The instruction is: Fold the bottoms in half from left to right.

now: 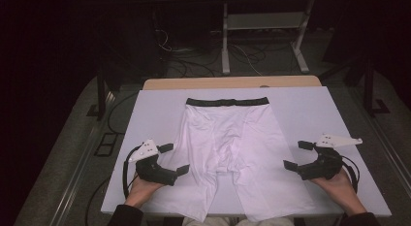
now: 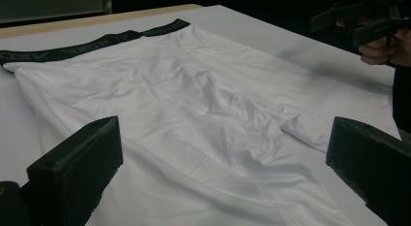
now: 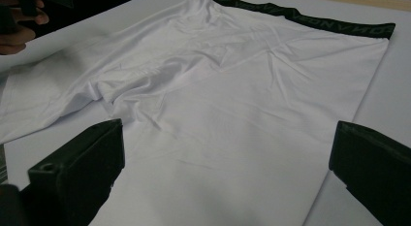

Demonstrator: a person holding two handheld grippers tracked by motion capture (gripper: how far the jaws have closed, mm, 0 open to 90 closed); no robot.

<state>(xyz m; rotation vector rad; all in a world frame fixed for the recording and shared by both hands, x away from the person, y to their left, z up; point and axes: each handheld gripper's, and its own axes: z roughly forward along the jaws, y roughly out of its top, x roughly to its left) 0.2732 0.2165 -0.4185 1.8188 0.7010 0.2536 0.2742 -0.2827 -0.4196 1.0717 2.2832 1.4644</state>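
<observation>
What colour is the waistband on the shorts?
Black with faint lettering, against the white shorts; the waistband shows best in the right gripper view.

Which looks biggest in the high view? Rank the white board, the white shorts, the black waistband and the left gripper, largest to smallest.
1. white board
2. white shorts
3. black waistband and left gripper: these look about alike in area, the band long and thin, the gripper compact and nearer the camera, so no ranking between them.

Black grippers point(image 1: 172, 160), grey plates, black cables, dark sleeves.
</observation>
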